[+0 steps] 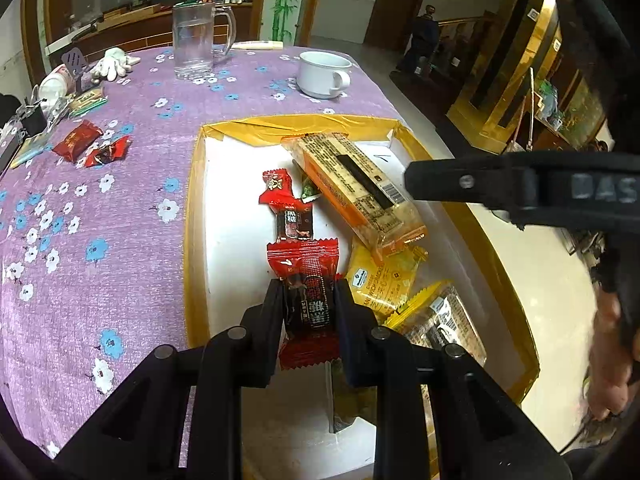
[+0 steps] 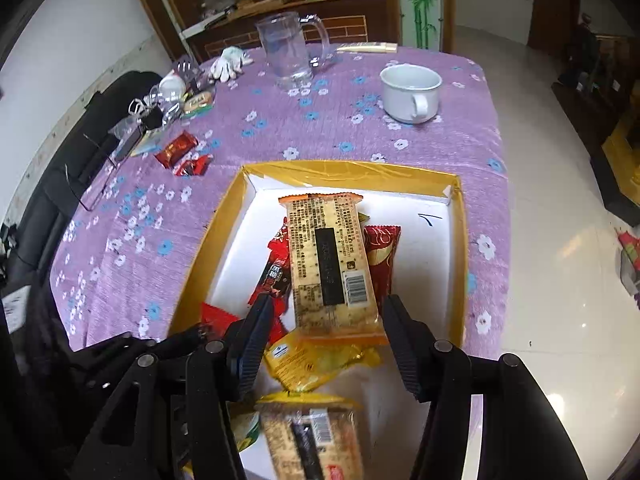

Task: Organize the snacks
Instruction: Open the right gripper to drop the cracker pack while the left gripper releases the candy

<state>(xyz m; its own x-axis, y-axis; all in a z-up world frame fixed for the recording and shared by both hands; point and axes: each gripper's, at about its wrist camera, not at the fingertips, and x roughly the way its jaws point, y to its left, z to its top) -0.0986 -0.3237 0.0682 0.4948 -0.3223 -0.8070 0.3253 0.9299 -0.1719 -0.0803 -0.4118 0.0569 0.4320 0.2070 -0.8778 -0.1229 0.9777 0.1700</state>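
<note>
Left gripper [image 1: 306, 292]: both black fingers [image 1: 275, 312] clamped on a red-and-black snack packet [image 1: 306, 300], held over the white floor of the gold-edged box [image 1: 192, 216]. Ahead of the fingertips, in line with the held packet, lie a second red-and-black sweet [image 1: 294, 224] and a red wrapper [image 1: 278, 186]. To the right of the fingers sit a yellow cracker pack [image 1: 378, 280] and, beyond it, a long orange-trimmed biscuit pack [image 1: 352, 184] lying aslant. The other gripper's black body crosses the view at right (a hand is partly visible at the frame edge).

Right gripper [image 2: 326, 312]: fingers [image 2: 254, 336] apart, nothing pressed between them — the near end of the long biscuit pack [image 2: 332, 260] lies below the gap, the pads clear of its sides. Left of the left finger, red wrappers [image 2: 276, 272]; beneath the fingertips, the yellow cracker pack [image 2: 308, 360]; nearest the camera, another biscuit pack [image 2: 308, 440], blurred.

Beyond the box, on the purple flowered tablecloth [image 2: 320, 128]: two red sweets [image 2: 182, 154] still outside the box at far left, a white mug [image 2: 412, 94] — and a clear glass jug [image 2: 288, 52] behind it.
</note>
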